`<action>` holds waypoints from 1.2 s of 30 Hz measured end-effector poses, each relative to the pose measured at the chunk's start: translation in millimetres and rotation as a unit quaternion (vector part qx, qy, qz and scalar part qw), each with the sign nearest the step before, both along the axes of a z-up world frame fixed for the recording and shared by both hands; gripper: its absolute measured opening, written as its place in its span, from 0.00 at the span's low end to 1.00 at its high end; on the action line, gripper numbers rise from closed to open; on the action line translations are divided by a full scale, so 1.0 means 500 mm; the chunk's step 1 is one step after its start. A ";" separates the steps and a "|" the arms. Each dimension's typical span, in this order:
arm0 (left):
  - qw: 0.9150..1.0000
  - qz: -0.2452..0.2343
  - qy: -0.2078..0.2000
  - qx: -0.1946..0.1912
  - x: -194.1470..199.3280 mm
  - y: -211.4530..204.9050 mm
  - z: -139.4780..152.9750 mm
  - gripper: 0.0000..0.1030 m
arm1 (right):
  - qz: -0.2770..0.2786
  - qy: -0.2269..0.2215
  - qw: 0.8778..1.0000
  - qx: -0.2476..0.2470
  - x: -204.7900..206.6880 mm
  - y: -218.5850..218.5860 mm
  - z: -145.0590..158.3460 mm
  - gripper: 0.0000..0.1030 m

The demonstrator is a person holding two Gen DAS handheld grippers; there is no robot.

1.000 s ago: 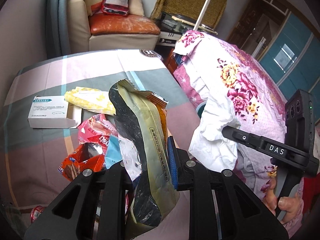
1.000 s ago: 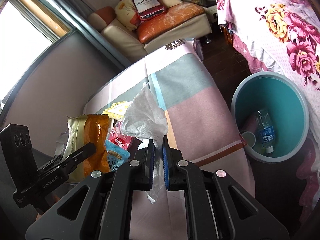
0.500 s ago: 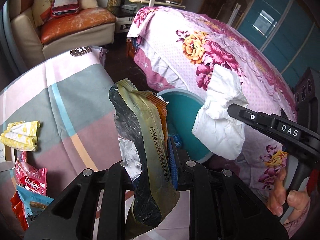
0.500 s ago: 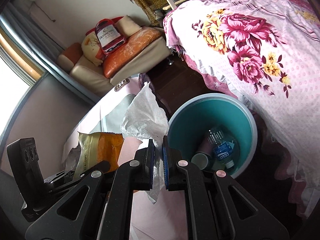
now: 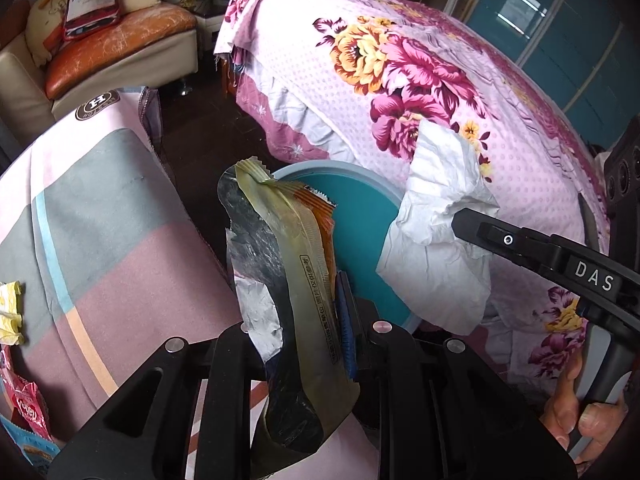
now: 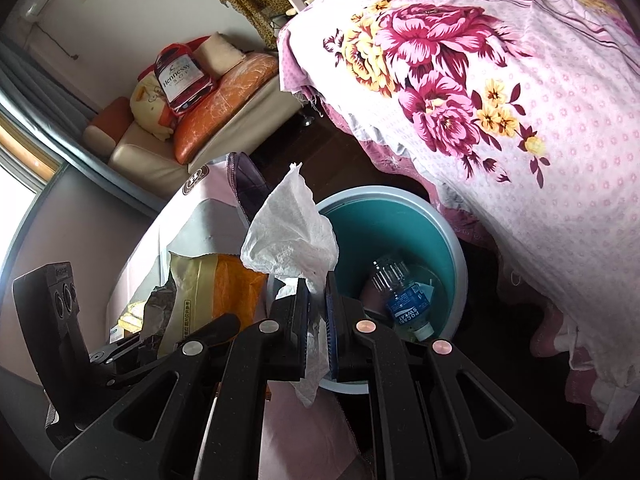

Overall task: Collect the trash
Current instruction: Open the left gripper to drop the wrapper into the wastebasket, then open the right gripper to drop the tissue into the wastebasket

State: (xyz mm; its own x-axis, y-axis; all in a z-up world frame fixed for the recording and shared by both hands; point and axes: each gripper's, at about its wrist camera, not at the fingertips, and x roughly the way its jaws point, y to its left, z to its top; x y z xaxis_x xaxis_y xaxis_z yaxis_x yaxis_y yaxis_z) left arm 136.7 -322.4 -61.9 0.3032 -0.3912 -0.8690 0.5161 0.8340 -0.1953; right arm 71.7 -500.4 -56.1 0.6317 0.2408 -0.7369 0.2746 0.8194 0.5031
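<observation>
over the teal bin (image 6: 452,248), left tongs (image 5: 308,320) clamping wrapper (image 5: 296,264), right tongs (image 6: 318,312) pinching tissue (image 6: 292,236)

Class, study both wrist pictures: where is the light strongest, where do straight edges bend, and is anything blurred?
Right wrist view: the window at the left edge is blown out white; the bin rim and the wall lines bow with the fisheye. Left wrist view: light is even, corners darken, the snack wrapper stays sharp, no motion blur.

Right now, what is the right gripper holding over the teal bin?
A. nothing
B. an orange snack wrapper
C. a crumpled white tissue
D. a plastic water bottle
C: the right gripper is shut on the crumpled white tissue; the plastic water bottle lies inside the teal bin.
</observation>
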 end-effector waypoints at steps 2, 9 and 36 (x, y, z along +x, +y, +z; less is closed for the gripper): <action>1.000 0.000 0.002 0.005 0.003 -0.008 -0.008 0.21 | -0.003 0.003 1.000 0.000 0.001 -0.006 -0.005 0.08; 1.000 0.011 -0.008 0.013 0.011 -0.013 -0.019 0.70 | -0.008 0.015 1.000 0.002 0.005 -0.017 -0.025 0.07; 0.998 0.063 0.026 0.002 -0.026 0.145 -0.023 0.91 | -0.012 0.076 0.997 0.008 0.013 0.041 -0.057 0.74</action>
State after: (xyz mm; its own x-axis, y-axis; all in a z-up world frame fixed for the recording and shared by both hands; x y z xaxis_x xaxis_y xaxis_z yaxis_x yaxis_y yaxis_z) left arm 123.6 -250.1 -73.3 0.3048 -0.3492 -0.8861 0.3970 0.8923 -0.2151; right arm 78.0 -479.9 -84.5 0.5179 0.2401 -0.8210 0.3677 0.8041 0.4671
